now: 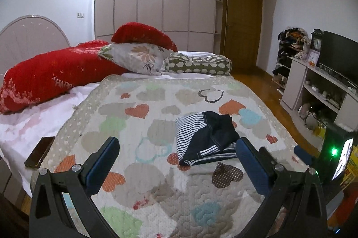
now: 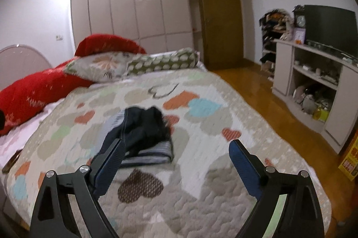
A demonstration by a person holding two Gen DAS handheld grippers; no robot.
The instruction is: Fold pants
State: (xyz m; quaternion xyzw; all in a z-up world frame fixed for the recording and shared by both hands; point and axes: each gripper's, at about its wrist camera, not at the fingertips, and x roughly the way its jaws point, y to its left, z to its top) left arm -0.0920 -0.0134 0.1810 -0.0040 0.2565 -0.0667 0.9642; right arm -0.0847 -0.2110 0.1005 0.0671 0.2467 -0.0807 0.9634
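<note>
Lying folded, pants (image 1: 205,139) unheld.

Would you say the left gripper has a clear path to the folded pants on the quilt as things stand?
Probably yes. The left gripper is open and empty, and the pants lie just ahead near its right finger, with only bare quilt between. The right gripper, also open, sits off to the side rather than across the path.

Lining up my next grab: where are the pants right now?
The pants lie bunched on the quilt, just ahead of both open grippers: by the left gripper's right finger, behind the right gripper's left finger.
</note>
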